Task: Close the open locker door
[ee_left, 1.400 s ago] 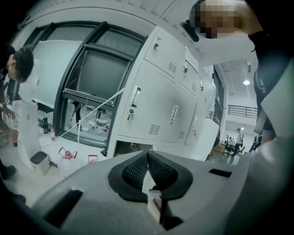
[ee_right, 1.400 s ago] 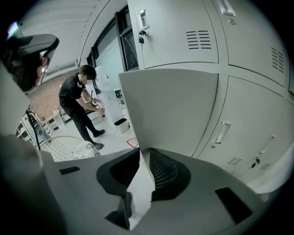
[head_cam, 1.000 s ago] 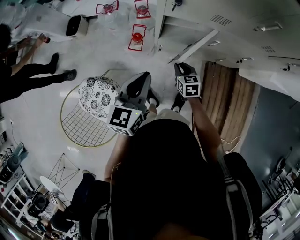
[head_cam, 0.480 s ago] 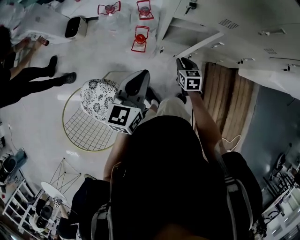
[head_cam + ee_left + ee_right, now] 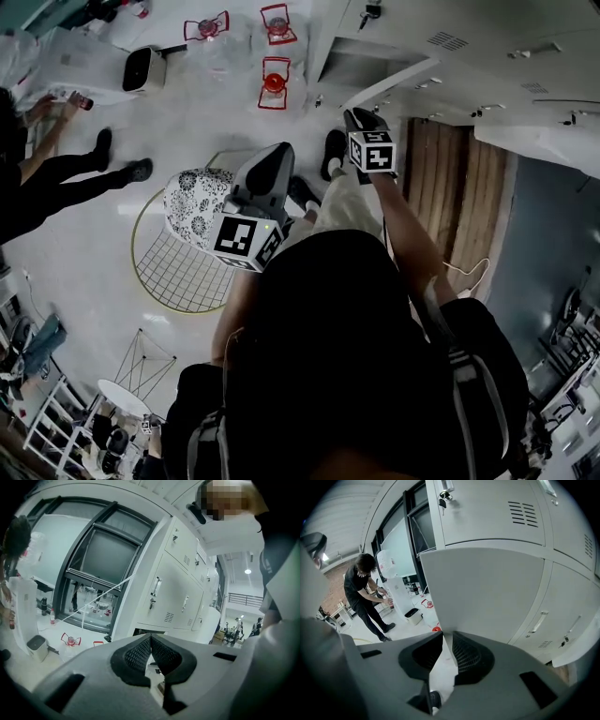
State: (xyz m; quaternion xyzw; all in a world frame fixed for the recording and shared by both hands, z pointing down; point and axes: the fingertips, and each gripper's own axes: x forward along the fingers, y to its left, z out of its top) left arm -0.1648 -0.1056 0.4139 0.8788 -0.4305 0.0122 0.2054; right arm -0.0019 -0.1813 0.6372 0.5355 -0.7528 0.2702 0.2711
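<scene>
The right hand-held gripper [image 5: 446, 641] is shown by its own view clenched on the lower edge of the open locker door [image 5: 483, 592], which is pinched between the pads [image 5: 468, 656]. In the head view only its marker cube [image 5: 372, 150] is made out, with the door standing out from the lockers [image 5: 487, 37]. The left hand-held gripper [image 5: 150, 641] is clenched on nothing.

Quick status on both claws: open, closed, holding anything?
Left claw: closed, holding nothing.
Right claw: closed on the edge of the open locker door.
</scene>
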